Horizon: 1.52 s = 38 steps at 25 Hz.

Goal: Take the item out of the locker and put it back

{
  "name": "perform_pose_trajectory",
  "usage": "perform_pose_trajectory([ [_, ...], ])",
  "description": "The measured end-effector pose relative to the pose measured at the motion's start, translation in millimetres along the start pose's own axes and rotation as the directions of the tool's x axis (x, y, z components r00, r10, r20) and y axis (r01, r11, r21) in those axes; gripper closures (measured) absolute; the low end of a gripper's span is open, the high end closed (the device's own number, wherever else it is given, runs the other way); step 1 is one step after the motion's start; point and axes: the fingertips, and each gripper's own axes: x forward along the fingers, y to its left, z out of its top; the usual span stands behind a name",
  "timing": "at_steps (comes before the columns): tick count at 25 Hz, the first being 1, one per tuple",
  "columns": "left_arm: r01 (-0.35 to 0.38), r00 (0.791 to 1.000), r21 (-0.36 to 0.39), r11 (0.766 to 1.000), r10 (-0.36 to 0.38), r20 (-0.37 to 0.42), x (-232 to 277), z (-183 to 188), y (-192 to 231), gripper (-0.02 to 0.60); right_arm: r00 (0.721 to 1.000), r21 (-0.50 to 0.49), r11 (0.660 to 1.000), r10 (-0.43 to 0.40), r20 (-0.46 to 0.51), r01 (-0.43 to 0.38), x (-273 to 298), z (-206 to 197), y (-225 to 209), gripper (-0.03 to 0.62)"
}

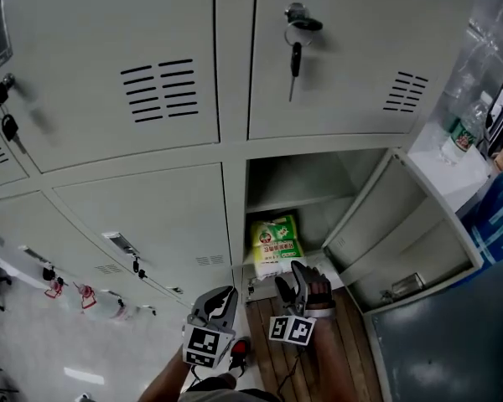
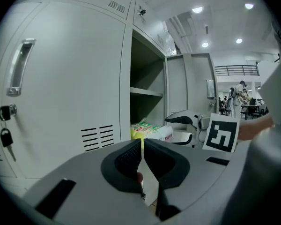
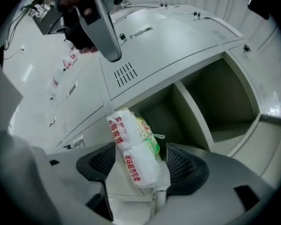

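Packet (image 1: 277, 243) stands inside the open locker (image 1: 318, 178), ungripped: your right gripper (image 1: 291, 278) is just in front of it with jaws spread wide, and your left gripper (image 1: 222, 301) is pinched closed, empty. Whether removal is pending or the return is complete cannot be judged

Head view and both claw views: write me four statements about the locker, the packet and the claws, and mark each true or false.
1. The packet stands inside the open locker. True.
2. The right claw is clamped shut on the packet. False: its jaws stand wide apart.
3. The left claw is shut. True.
4. The upper locker has no key in its lock. False: a key hangs from it.
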Motion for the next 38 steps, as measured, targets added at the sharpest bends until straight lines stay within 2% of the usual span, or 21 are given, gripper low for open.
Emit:
perform_pose_trajectory([
  [10,0.003,1.000,-0.005,1.000,-0.003,-0.018,14.0,-4.5,12.1,0.545,0.998,-0.031,0.998,0.054,-0.028,-0.054,41.7,-4.4,13.0,0.255],
  [14,-0.004,0.999,-0.008,1.000,0.003,-0.033,17.9,-8.6,14.8,0.545,0.999,-0.045,0.999,0.023,-0.036,-0.024,49.2,-6.2,10.3,0.256],
  [23,-0.034,0.998,-0.007,0.999,0.034,-0.049,22.6,-8.8,27.3,0.545,0.999,-0.044,0.999,0.004,-0.050,-0.007,52.1,-7.8,4.6,0.338],
  [28,-0.042,0.998,-0.007,0.999,0.041,-0.039,20.3,-5.7,27.0,0.545,0.999,0.053,0.998,0.022,-0.034,-0.020,47.2,-5.0,-7.6,0.367],
  [32,-0.044,0.999,0.003,0.999,0.044,-0.014,14.3,4.4,22.0,0.545,1.000,0.146,0.989,-0.002,-0.007,0.003,27.1,2.7,-25.2,0.373],
  [35,-0.044,0.999,0.014,0.999,0.044,0.008,6.6,13.9,13.4,0.545,1.000,0.239,0.971,-0.026,0.017,0.021,0.3,8.7,-41.7,0.373],
  [38,-0.044,0.998,0.024,0.999,0.043,0.037,-1.7,25.5,2.9,0.545,0.997,0.358,0.933,-0.055,0.051,0.033,-31.1,13.6,-61.1,0.373],
])
